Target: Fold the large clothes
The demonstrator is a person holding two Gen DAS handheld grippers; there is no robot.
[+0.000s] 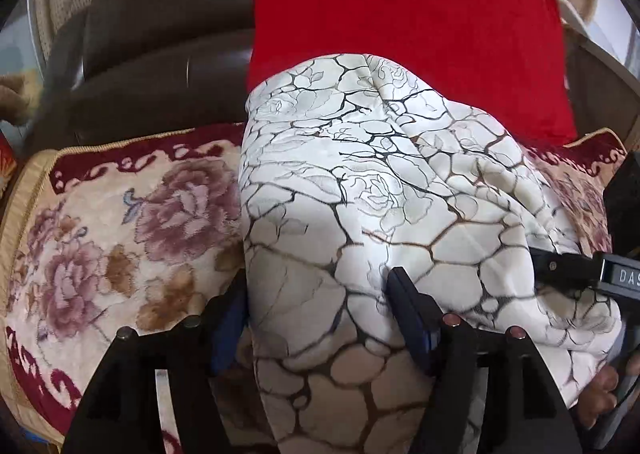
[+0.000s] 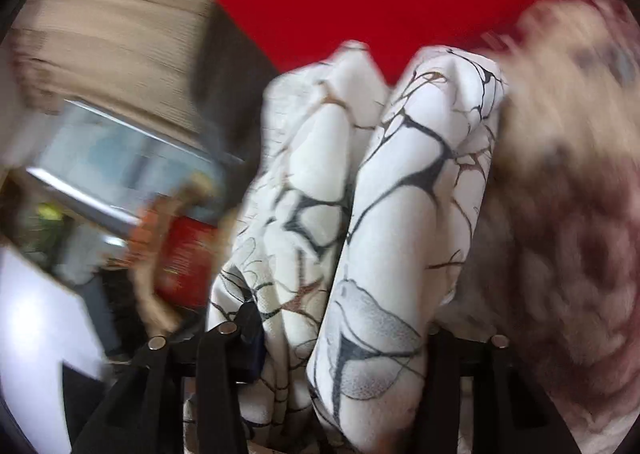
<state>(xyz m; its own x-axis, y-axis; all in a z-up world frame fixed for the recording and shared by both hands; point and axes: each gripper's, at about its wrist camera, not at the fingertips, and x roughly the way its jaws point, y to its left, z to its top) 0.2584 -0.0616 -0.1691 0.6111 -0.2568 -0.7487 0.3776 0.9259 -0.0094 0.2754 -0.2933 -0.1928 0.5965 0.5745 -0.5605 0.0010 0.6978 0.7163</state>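
**White crackle-print garment bunched between two claws on a sofa**

White fabric with a dark, vein-like crackle pattern and faint outlined roses fills the middle of both views. This garment lies heaped on a floral seat cushion, cream plush with mauve roses and a maroon border. Behind it, at twelve o'clock, a red cloth lies against the brown sofa back.

Seen from the left wrist, the left claw straddles a thick fold at six o'clock. One blue-padded finger sits against the cloth's left edge at seven o'clock; the other presses into the surface at five o'clock. The jaws stand fairly wide around the bundle, and whether they truly pinch it cannot be told. At three to four o'clock the right claw reaches in from the side, with the person's fingers showing beneath it.

The right wrist view is blurred. Two upright ridges of the same cloth rise from six toward twelve o'clock, passing between the right claw's fingers; its jaws are parted around them, the far finger mostly hidden, so a firm grip cannot be confirmed.

Judging by how it lies, the fold is partway at best. The garment appears narrowed into a long strip with a fairly straight left edge, but its right side is rumpled and loose. Smoothing and at least one further fold seem to remain.
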